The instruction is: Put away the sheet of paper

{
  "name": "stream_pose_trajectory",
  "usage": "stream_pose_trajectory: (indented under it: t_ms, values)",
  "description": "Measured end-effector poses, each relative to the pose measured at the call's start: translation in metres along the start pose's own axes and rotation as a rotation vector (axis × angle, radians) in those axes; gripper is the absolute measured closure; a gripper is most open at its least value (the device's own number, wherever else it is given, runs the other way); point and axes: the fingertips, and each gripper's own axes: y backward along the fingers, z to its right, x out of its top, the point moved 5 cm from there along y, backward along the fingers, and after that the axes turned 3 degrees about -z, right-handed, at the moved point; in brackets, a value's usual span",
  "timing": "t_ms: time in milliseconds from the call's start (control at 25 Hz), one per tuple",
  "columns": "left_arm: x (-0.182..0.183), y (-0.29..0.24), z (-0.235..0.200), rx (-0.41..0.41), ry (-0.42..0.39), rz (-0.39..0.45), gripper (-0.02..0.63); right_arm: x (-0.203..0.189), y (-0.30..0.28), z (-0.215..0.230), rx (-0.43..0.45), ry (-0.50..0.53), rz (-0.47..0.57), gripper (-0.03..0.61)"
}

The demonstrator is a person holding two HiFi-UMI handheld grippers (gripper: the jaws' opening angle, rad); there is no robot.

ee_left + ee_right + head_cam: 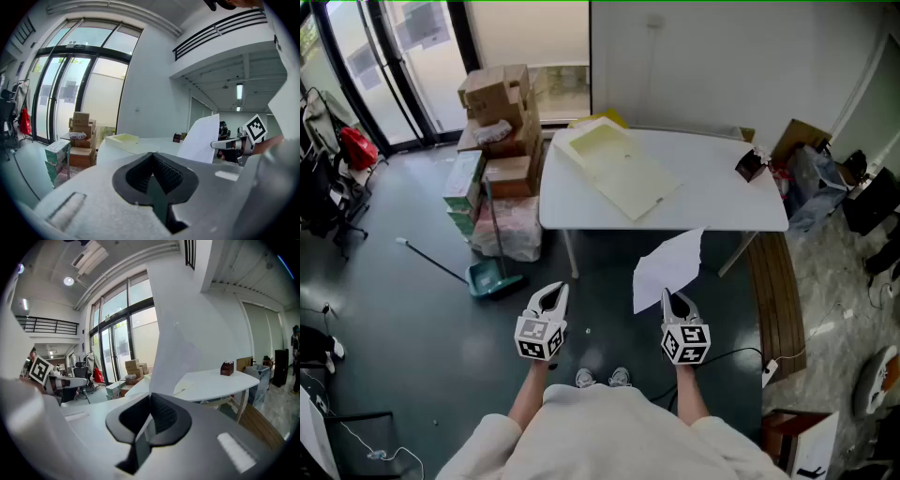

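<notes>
Evidently the sheet of paper (668,269) is in hand, pinched in the right tool (669,298) at lower centre, short of the desk (722,202). The left tool (555,292) is pressed together, empty. Stowing it, perhaps in the yellow folder (619,167), remains.

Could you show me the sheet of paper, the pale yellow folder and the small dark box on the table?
sheet of paper (667,269), head view, middle of the sheet.
pale yellow folder (623,173), head view, its flat centre.
small dark box (751,166), head view, its top.
</notes>
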Motion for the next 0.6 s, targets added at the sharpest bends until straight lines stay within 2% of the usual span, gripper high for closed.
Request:
stream_pose_trajectory:
  t_ms: [600]
  values:
    - [-0.005,-0.004,0.02,0.017,0.001,-0.009,0.611,-0.006,0.011,0.013,0.034,0.025,-0.003,0.577]
